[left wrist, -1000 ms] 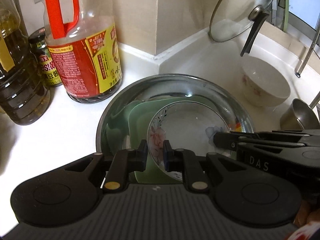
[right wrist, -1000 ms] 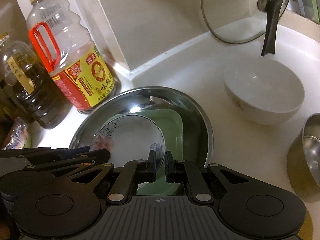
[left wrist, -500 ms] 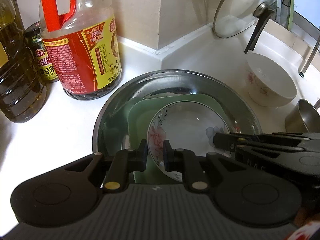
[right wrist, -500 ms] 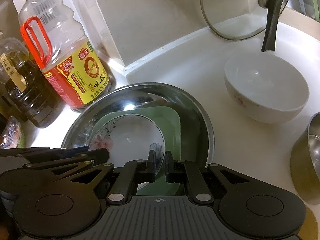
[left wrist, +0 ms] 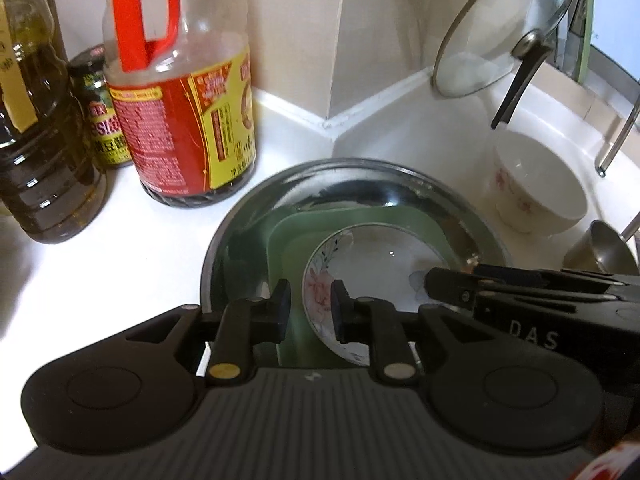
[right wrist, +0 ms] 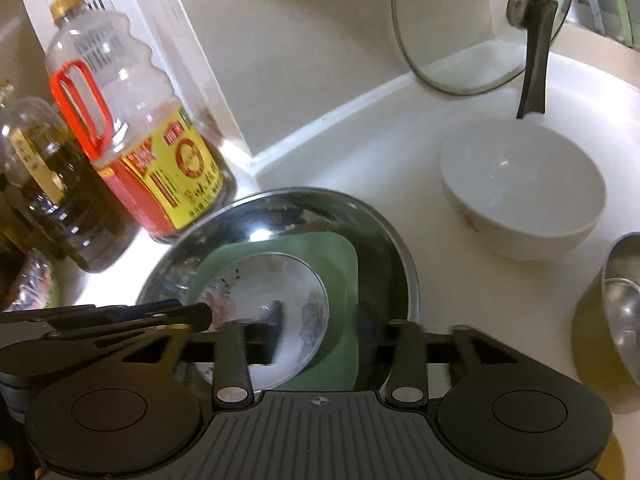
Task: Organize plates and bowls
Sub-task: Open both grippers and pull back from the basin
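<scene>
Left wrist: my left gripper [left wrist: 307, 307] has gone from near-closed to a narrow gap straddling the floral plate [left wrist: 372, 276] rim, not clamped.
Right wrist: my right gripper [right wrist: 320, 340] just spread wide; plate released on green plate [right wrist: 340, 264] in steel basin [right wrist: 400, 248].
Surface: white counter [right wrist: 400, 160]; white bowl [right wrist: 520, 188] likely next.

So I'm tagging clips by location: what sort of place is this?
Likely a home kitchen counter: red-handled clear plastic sauce bottle, glass pot lid leaning on the wall, white ceramic bowl.
</scene>
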A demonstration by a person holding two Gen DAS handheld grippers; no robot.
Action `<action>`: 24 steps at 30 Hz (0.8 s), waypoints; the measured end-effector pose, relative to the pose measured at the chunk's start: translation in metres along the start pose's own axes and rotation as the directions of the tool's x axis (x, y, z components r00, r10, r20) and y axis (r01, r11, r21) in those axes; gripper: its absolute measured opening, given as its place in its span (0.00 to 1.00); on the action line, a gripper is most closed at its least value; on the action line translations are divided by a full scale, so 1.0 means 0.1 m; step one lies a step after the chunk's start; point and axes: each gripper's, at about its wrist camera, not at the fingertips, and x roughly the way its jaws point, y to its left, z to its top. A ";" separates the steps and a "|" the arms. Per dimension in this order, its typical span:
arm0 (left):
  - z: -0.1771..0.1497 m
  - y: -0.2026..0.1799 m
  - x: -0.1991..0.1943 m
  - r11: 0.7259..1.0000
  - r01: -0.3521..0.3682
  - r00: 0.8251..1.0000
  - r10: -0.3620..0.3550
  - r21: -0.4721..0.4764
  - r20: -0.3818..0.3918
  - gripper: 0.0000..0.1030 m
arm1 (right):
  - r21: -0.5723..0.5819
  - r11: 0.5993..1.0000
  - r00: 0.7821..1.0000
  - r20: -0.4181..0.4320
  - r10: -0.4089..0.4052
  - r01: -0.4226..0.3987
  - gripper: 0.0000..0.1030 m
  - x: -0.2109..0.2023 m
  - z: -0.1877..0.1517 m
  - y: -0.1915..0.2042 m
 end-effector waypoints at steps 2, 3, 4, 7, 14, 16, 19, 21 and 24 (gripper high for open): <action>0.01 -0.01 -0.10 1.000 0.004 1.000 -0.004 0.003 0.016 0.19 | -0.007 1.000 1.000 0.019 0.016 -0.016 0.46 -0.10 0.00 0.00; 0.00 -0.01 -0.16 1.000 0.005 1.000 -0.005 0.005 0.027 0.21 | -0.005 1.000 0.999 0.029 0.031 -0.031 0.47 -0.17 -0.01 -0.01; 0.00 -0.03 -0.22 1.000 0.006 0.999 -0.007 0.010 0.035 0.23 | -0.001 0.999 0.998 0.037 0.043 -0.043 0.47 -0.22 -0.01 -0.02; -0.04 -0.07 -0.40 1.000 0.010 0.998 -0.012 0.027 0.058 0.23 | 0.010 0.998 0.996 0.061 0.066 -0.067 0.48 -0.41 -0.05 -0.06; -0.24 -0.20 -0.79 0.998 0.035 0.997 -0.038 0.049 0.071 0.27 | 0.032 0.995 0.990 0.107 0.090 -0.094 0.49 -0.88 -0.21 -0.23; -0.32 -0.26 -0.89 0.997 0.048 0.996 -0.052 0.055 0.071 0.27 | 0.037 0.995 0.989 0.114 0.092 -0.097 0.50 -1.01 -0.27 -0.28; -0.43 -0.36 -1.01 0.996 0.057 0.996 -0.061 0.063 0.065 0.28 | 0.048 0.994 0.988 0.119 0.094 -0.100 0.51 -1.20 -0.40 -0.37; -0.51 -0.43 -1.09 0.996 0.061 0.996 -0.066 0.067 0.063 0.28 | 0.058 0.993 0.988 0.120 0.096 -0.103 0.51 -1.30 -0.48 -0.43; -0.62 -0.54 -1.19 0.995 0.071 0.995 -0.075 0.073 0.063 0.28 | 0.065 0.993 0.989 0.117 0.093 -0.101 0.51 -1.46 -0.62 -0.52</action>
